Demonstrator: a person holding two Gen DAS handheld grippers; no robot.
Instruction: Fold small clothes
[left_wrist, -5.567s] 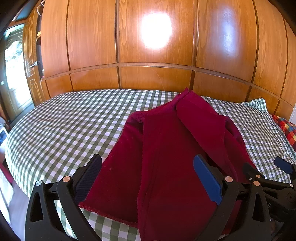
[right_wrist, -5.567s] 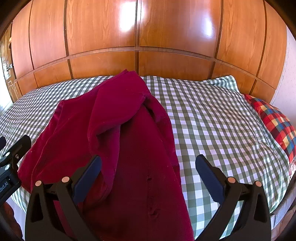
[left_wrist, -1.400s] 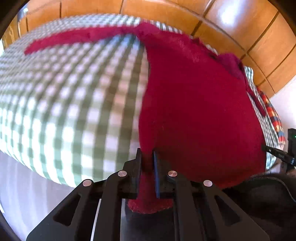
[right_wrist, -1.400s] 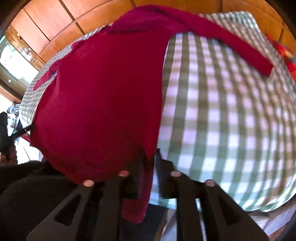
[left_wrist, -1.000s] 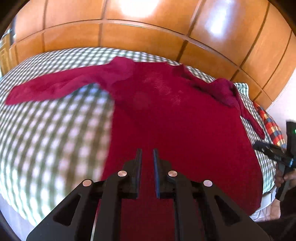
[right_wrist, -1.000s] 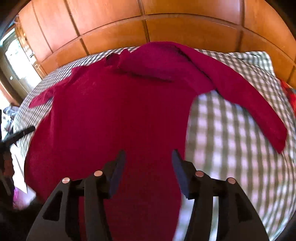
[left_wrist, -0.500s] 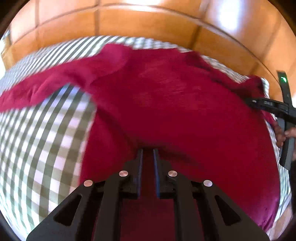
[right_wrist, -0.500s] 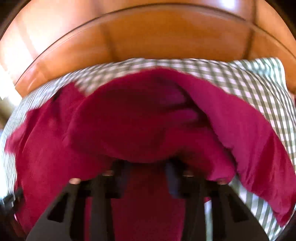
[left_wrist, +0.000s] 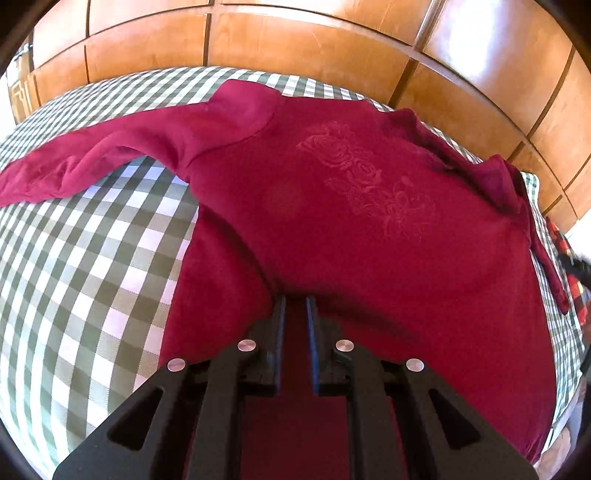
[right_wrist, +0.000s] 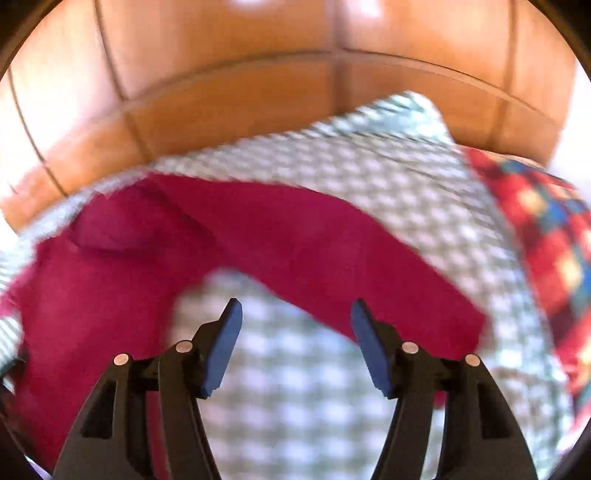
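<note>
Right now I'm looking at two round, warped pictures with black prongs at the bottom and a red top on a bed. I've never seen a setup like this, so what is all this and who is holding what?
There is no robot here. A person holds a pair of tongs in each hand, and a small wide-angle camera on each one looks forward along its two fingers, which bends the picture.

The sharper picture comes from the left tongs. Their fingers stand close together over the lower part of a dark red sweater; whether they pinch any fabric I cannot tell. The sweater lies spread out, rose pattern up, on a green and white checked bedsheet, with one sleeve stretched to the side.

The blurred picture comes from the right tongs. They have just been opening and hold nothing; they hover near the other sleeve. A red plaid pillow lies at the edge, wooden panels behind.
</note>
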